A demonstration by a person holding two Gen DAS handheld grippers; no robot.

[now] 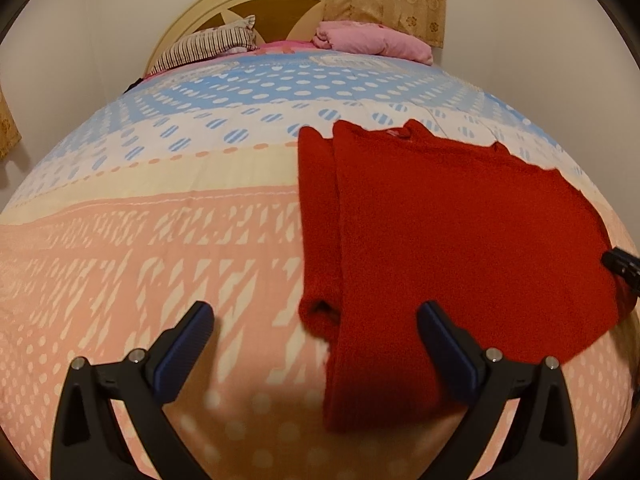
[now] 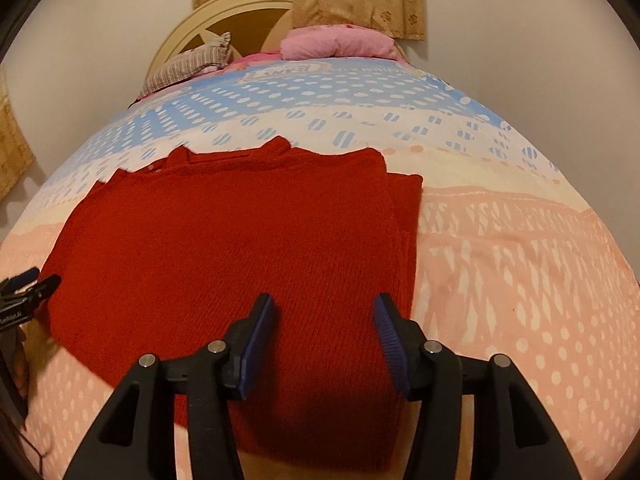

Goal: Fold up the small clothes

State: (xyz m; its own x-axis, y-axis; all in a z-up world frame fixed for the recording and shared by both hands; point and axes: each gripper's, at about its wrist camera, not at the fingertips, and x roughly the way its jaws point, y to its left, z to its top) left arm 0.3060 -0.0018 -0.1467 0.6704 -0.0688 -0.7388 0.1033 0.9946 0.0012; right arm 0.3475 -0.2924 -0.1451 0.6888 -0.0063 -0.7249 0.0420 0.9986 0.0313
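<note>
Both tools are released: the left tool (image 1: 316, 320) hovers over the red sweater's (image 1: 460, 232) sleeve (image 1: 318, 220), the right tool (image 2: 324, 312) over its hem at 6 o'clock on the bed (image 1: 160, 240).

Under me is a wide bed with a quilted cover (image 1: 160, 240) printed in bands: pink with white dashes nearest me, then cream, then blue with white dots. Flat on the pink and cream bands lies a red knitted sweater (image 2: 224, 240), one sleeve folded along its side. At the far end, against the cream curved headboard (image 1: 224, 4), rest a striped pillow (image 1: 200, 48) and what looks like a bundled pink blanket (image 1: 372, 40).
</note>
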